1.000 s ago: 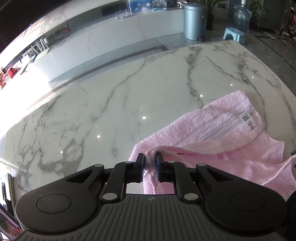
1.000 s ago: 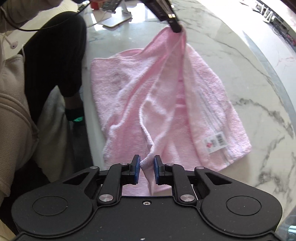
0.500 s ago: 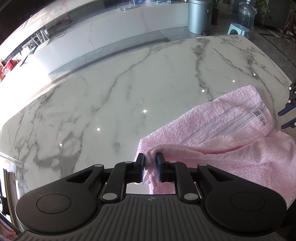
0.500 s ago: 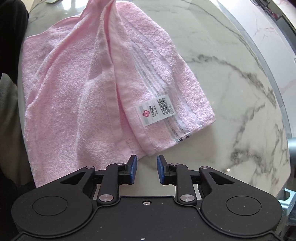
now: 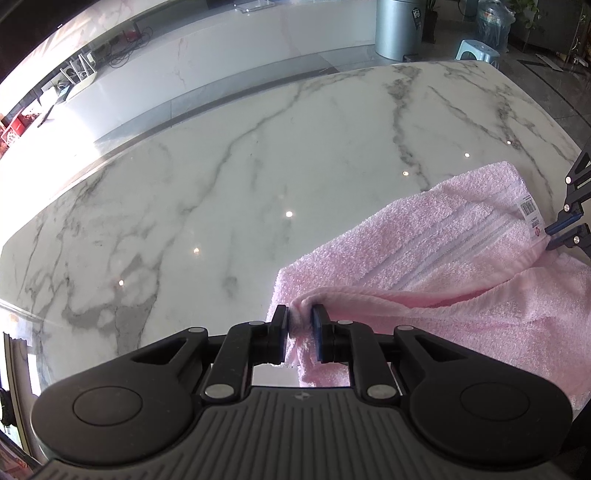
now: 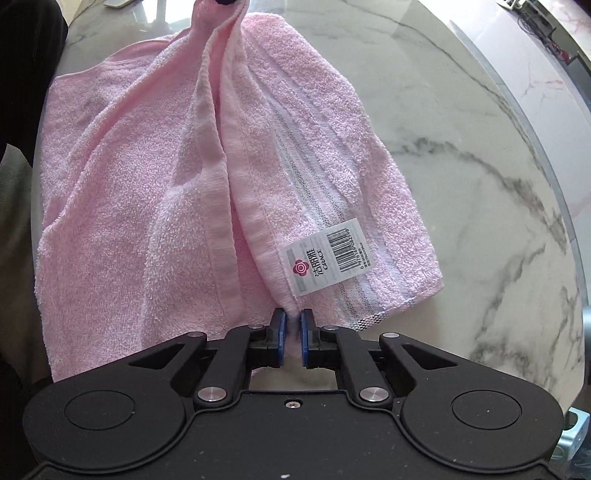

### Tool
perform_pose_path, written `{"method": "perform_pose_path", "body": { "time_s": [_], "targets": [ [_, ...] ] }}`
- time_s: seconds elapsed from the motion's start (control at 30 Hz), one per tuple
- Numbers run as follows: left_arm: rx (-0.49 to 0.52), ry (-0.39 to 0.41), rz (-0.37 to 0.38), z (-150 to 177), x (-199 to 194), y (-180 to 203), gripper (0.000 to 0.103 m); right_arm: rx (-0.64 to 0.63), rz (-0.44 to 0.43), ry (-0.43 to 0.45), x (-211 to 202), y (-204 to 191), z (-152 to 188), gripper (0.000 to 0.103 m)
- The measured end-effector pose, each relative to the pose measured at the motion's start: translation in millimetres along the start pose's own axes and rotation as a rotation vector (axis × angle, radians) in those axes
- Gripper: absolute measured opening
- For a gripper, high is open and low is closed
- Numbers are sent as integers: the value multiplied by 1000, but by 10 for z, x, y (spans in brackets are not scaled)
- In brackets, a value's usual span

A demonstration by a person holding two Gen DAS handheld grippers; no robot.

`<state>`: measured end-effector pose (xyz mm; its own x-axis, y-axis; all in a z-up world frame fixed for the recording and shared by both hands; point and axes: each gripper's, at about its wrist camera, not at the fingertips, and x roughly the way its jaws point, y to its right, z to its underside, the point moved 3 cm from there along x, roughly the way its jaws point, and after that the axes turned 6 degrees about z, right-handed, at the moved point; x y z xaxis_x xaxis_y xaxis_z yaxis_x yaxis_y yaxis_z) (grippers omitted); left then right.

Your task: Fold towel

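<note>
A pink towel (image 5: 443, 251) lies partly folded on the white marble table (image 5: 258, 184). My left gripper (image 5: 300, 330) is shut on one bunched corner of it, lifted slightly. In the right wrist view the towel (image 6: 140, 192) spreads ahead, with a white barcode label (image 6: 327, 256) near its hem. My right gripper (image 6: 290, 334) is shut on the towel's corner just below that label. The right gripper also shows at the right edge of the left wrist view (image 5: 567, 236). The left gripper's tip holds the far corner at the top of the right wrist view (image 6: 221, 3).
The table's curved edge (image 6: 546, 177) runs along the right. A person in dark clothes (image 6: 22, 92) stands at the left table edge. A grey bin (image 5: 400, 27) and a blue stool (image 5: 478, 50) stand on the floor beyond the table.
My right gripper let go of the towel's middle fold, moved open to the labelled corner, and has now shut on it. The left gripper kept its hold and shifted slightly.
</note>
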<state>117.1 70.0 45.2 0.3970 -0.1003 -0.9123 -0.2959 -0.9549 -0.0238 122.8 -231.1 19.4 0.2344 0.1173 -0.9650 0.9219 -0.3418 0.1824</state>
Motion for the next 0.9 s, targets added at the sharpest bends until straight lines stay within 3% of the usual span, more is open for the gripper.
{"method": "perform_pose_path", "body": {
  "time_s": [0.2,0.4,0.6,0.9],
  "targets": [
    [-7,1,0,6,22,-6,14,19,-100,21,-256,-59,99,6],
    [-2,-9,6,15,60,25,14,5,-95,-22,-52,-182,119,8],
    [-3,-15,6,29,72,-2,14,-42,-94,-16,-122,-178,69,41],
    [-2,-21,10,47,109,9,14,-82,-132,-3,-77,-275,-72,42]
  ]
}}
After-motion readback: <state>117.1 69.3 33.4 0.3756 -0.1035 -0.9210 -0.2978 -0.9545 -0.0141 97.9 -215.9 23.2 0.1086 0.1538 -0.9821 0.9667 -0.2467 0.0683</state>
